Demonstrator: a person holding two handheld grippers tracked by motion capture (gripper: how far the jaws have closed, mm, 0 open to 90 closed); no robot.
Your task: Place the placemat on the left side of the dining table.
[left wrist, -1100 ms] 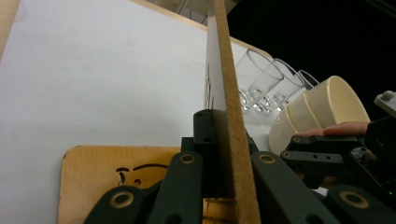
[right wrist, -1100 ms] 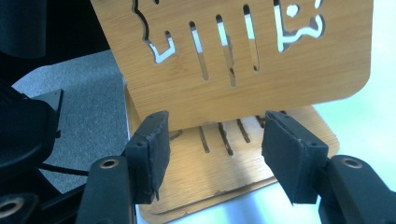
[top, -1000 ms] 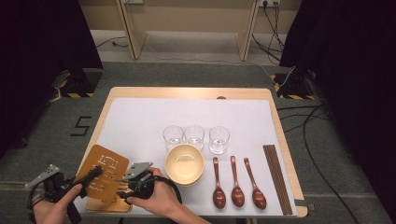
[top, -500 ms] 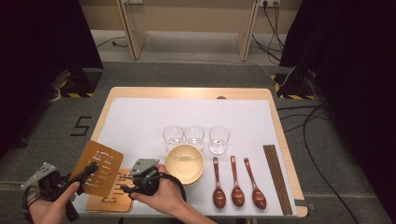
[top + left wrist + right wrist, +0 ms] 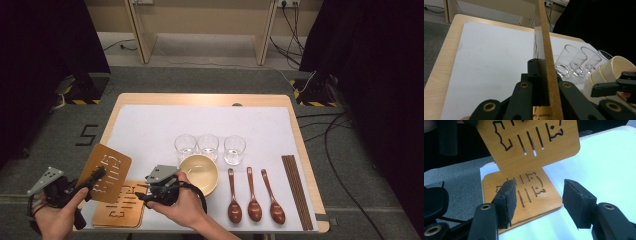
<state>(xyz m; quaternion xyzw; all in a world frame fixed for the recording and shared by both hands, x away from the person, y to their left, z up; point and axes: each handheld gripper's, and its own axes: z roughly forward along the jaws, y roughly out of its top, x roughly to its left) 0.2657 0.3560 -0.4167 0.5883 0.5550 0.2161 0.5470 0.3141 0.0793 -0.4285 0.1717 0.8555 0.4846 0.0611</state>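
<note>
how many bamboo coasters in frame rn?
At least 3: one bamboo coaster is lifted, clamped in the left tongs; two more lie as a stack on the table's near-left corner. More could be hidden in that stack.

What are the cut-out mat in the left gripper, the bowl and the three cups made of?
Lifted mat: looks like bamboo or thin wood, matte, with fine straight grain and cleanly cut slots. Bowl: cream, smooth, opaque; ceramic or plastic, can't tell which. Cups: clear with thick bases, probably glass, though clear plastic is possible.
</note>
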